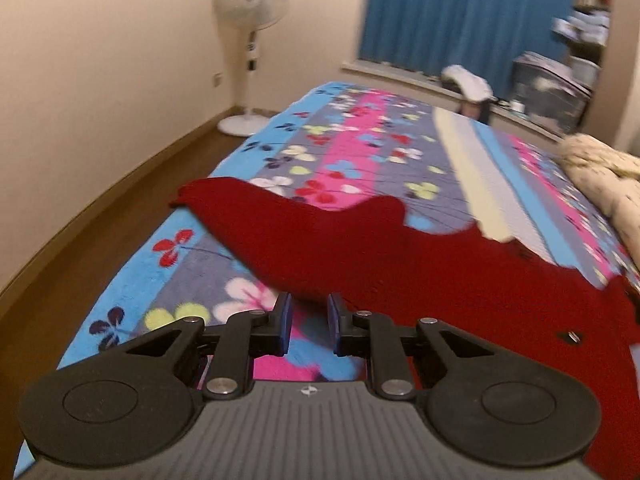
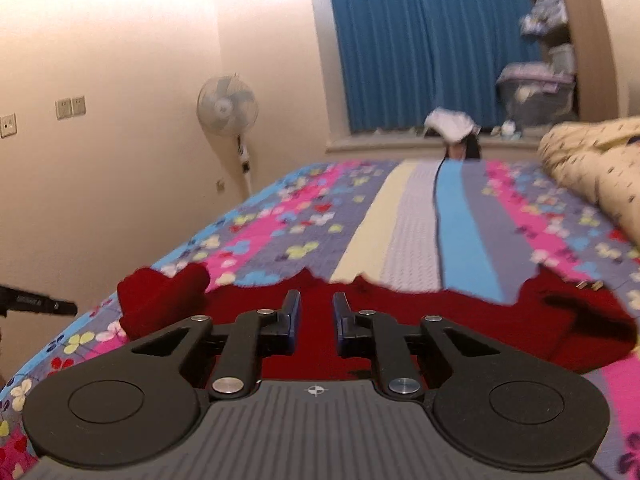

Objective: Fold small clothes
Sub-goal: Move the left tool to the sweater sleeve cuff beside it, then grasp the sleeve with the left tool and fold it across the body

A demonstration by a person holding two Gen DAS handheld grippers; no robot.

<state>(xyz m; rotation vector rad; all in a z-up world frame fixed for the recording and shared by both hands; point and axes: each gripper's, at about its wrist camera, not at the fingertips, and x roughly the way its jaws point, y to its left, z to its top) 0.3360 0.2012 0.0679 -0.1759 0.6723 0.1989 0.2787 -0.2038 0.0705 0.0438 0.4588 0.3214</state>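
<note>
On the floral bedspread (image 1: pixel 352 148), the red garment (image 1: pixel 360 248) stretches crosswise, left to right.

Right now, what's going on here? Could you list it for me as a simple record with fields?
setting: bedroom, bed with a flowered bedspread
garment: red garment spread on the bedspread, not yet folded
left gripper: open, at the garment's near edge, gripping nothing
right gripper: open, over the garment, gripping nothing
background: standing fan, blue curtain
beside: cream quilt at right
</note>
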